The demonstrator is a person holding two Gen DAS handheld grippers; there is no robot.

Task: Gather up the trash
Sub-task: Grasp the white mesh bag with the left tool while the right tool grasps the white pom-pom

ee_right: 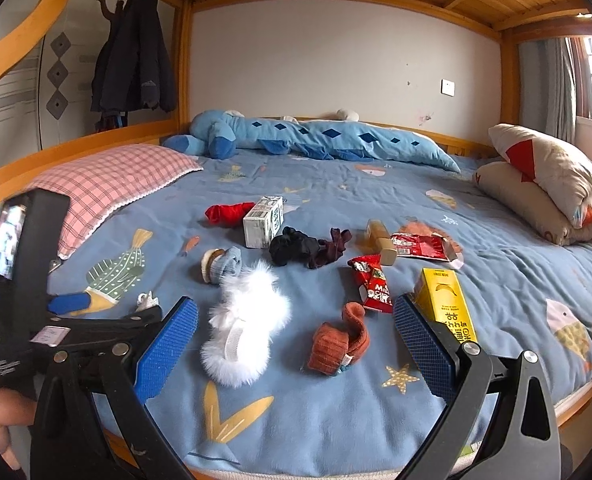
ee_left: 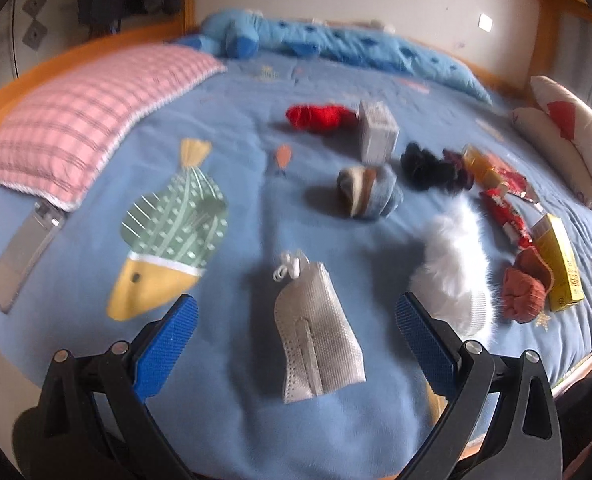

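Both the left gripper and right gripper are hovering with fingers wide and empty over the blue quilted bed, approach step apparently in hand, the yellow banana-milk carton lying nearest the right fingers, likely requiring a rightward reach.
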